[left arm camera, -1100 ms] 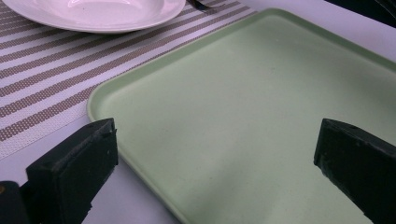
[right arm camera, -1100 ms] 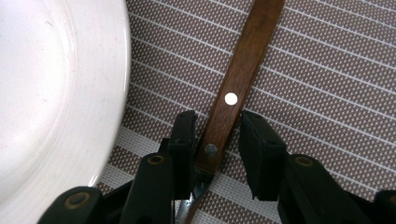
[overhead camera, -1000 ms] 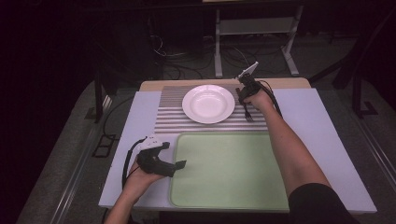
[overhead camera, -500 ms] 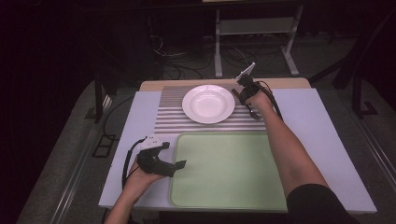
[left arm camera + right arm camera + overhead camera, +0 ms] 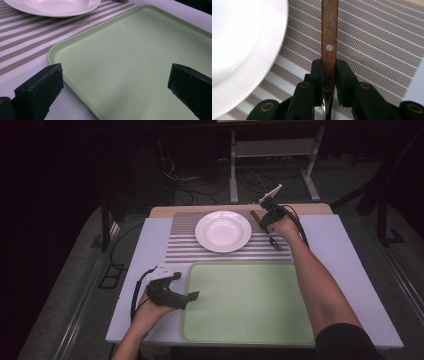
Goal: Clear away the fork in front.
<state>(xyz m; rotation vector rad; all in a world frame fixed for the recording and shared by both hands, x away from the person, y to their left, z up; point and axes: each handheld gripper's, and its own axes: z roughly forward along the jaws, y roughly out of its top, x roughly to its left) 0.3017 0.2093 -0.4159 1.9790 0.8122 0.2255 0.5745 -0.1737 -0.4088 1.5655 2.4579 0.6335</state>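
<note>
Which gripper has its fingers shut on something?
The right gripper: its fingers clamp the wooden-handled fork beside the plate. The left gripper is open over the green tray.

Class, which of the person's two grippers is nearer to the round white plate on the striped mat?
Right. The right gripper is just beside the round white plate, shut on a wooden-handled fork. The left gripper rests farther off, at the pale green tray's edge.

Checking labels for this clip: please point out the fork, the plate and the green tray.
fork (image 5: 329, 32), right gripper view, wooden handle.
plate (image 5: 223, 231), high view, centre.
green tray (image 5: 130, 57), left gripper view, bare floor.
</note>
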